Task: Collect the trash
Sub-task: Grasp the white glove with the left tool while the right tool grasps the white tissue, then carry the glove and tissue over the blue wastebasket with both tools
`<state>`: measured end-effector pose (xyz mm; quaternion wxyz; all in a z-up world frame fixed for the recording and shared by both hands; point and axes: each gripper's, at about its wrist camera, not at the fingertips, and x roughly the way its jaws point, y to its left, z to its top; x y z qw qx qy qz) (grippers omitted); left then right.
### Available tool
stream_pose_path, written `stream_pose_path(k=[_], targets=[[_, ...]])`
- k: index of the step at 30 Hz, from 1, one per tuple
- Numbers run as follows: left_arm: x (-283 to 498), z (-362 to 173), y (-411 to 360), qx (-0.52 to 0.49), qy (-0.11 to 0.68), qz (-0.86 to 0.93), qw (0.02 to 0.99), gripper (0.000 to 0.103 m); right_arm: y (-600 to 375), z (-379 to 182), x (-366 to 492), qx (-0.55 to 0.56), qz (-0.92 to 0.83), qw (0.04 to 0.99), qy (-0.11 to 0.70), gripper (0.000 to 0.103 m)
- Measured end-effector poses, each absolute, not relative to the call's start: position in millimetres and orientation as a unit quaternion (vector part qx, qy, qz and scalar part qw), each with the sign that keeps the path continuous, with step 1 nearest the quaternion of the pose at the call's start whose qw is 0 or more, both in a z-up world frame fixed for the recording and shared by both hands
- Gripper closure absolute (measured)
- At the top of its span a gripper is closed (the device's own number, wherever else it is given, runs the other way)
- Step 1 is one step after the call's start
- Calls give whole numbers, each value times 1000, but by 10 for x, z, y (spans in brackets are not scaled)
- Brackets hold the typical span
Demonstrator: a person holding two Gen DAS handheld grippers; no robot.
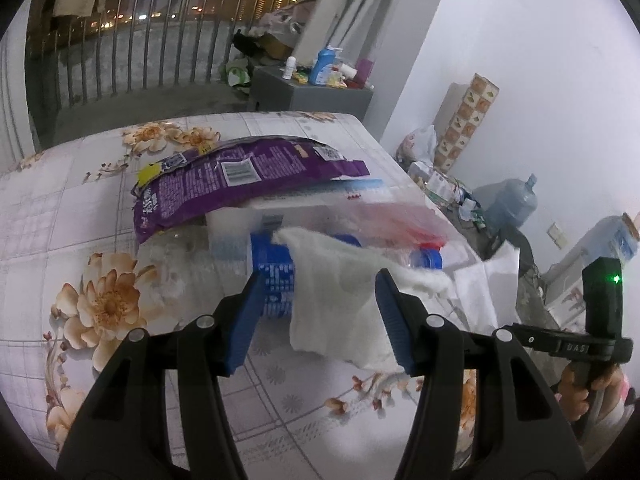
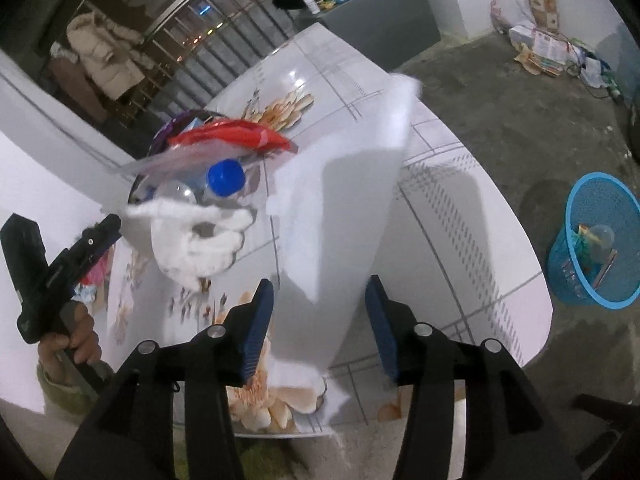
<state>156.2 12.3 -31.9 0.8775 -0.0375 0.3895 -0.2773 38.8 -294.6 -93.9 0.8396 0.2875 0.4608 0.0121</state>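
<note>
A white paper sheet (image 2: 340, 216) stands loose between the parted fingers of the right gripper (image 2: 320, 316), a blue basket (image 2: 576, 276) off to its right.

The left gripper (image 1: 320, 316) also gapes, a crumpled tissue (image 1: 340, 300) between its fingers.

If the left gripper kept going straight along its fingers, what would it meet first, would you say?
Most likely the white tissue draped between its open fingers, then the blue-labelled bottle just behind; depth is hard to judge.

Left gripper (image 1: 318, 312): jaws apart, a crumpled white tissue (image 1: 340, 304) between them, touching the right pad; contact with the left pad is not evident. Behind the tissue lies a bottle with a blue label (image 1: 276, 280) on the floral table (image 1: 100, 240). A purple bag (image 1: 240, 184) rests on the pile beyond.
</note>
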Motion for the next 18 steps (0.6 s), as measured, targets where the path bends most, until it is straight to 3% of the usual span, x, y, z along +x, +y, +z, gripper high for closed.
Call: stream_pose_path(k=[10, 18], targets=[[1710, -346, 55, -66, 394, -253, 881, 50, -2988, -958, 459, 293, -7, 845, 448, 56], [1687, -368, 24, -47, 388, -246, 887, 78, -2803, -921, 543, 221, -43, 859, 459, 57]])
